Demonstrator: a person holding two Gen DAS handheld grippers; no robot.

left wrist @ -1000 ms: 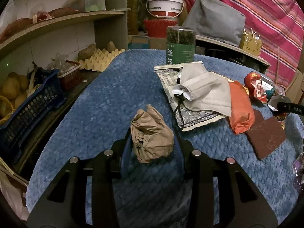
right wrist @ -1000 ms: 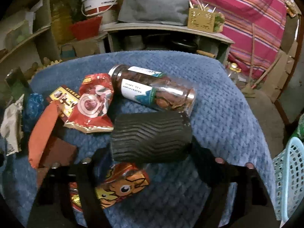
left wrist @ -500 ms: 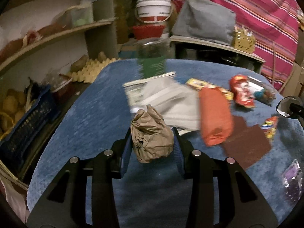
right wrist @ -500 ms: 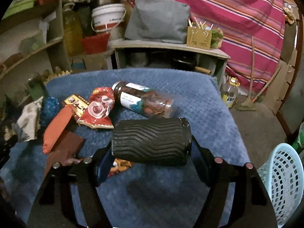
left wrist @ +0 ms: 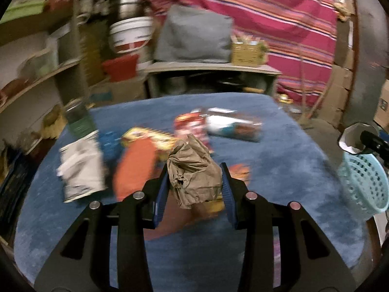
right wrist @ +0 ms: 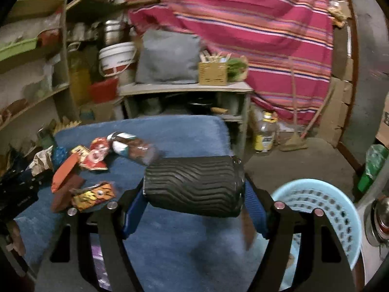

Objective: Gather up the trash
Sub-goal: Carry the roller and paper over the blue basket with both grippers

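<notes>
My left gripper (left wrist: 194, 182) is shut on a crumpled brown paper ball (left wrist: 193, 172), held above the blue table cover (left wrist: 279, 150). A black ribbed cup (right wrist: 193, 186) lies sideways between the blue pads of my right gripper (right wrist: 194, 202), which is shut on it. A light blue perforated basket (right wrist: 323, 206) stands on the floor just right of the table; in the left wrist view the basket (left wrist: 364, 185) is at the right edge. Snack wrappers (right wrist: 93, 194), an orange packet (left wrist: 135, 168) and a clear jar lying on its side (left wrist: 233, 126) rest on the cover.
Shelves with a white bucket (right wrist: 116, 58) and red tub stand at the back left. A low stand (right wrist: 184, 90) carries a grey cushion and a small box. A striped pink cloth hangs behind. A bottle (right wrist: 265, 135) stands on the floor beside it.
Both grippers have swung to the right and risen with their loads still held. The table items have slid left in view, and the blue basket has come into sight.
</notes>
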